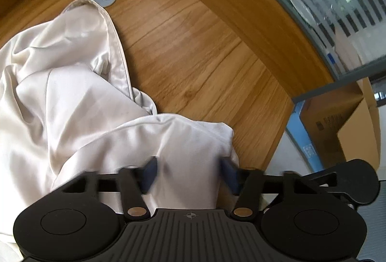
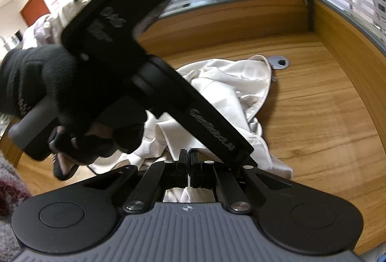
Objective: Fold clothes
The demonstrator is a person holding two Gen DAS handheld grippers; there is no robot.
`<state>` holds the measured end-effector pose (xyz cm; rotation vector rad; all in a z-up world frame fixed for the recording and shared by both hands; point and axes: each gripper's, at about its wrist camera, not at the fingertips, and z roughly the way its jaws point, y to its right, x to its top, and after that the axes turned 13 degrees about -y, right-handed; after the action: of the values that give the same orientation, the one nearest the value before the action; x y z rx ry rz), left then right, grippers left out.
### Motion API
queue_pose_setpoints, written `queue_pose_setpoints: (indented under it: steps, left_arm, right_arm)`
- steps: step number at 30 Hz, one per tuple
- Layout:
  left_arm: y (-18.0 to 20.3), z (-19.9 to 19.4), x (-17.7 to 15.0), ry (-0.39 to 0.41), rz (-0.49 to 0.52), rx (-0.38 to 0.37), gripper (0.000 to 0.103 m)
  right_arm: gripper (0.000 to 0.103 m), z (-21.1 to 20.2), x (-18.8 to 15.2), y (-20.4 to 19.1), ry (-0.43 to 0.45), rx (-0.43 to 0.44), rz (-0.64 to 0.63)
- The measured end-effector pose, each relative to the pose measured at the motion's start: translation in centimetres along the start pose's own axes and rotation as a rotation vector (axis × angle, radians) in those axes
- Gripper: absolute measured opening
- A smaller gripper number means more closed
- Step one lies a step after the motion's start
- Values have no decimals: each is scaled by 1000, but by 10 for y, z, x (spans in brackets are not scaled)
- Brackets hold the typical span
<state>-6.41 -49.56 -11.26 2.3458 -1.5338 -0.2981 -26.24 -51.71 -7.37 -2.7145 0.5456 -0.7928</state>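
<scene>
Right gripper (image 2: 187, 160) is clenched, jaws together on a thin fold of the white garment (image 2: 231, 83), which lies crumpled on the wooden table (image 2: 325, 117). Left gripper (image 1: 189, 170) stands parted astride the garment's near corner; whether its pads press the cloth is unclear.

The white garment (image 1: 72, 93) runs off the left edge of the left wrist view, and the left tool's (image 1: 189, 169) blue fingertips (image 1: 150, 171) are smeared with blur. In the right wrist view that tool's black body (image 2: 135, 64) and a gloved hand (image 2: 43, 83) cover the garment's left part, and only a sliver of cloth shows between the right tool's (image 2: 189, 160) closed fingers.
</scene>
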Motion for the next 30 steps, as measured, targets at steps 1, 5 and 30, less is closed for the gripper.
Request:
queue_pose_setpoints:
  steps: [1, 5, 30]
  left_arm:
    - [1, 0, -2, 9, 7, 15, 16]
    - [2, -7, -9, 84, 4, 70, 5]
    - [-8, -12, -19, 135, -107, -19, 5]
  right_arm:
    - [2, 0, 0, -1, -1, -1, -6]
    - [3, -2, -2, 6, -13, -3, 6]
    - [37, 39, -17, 78, -97, 122, 480]
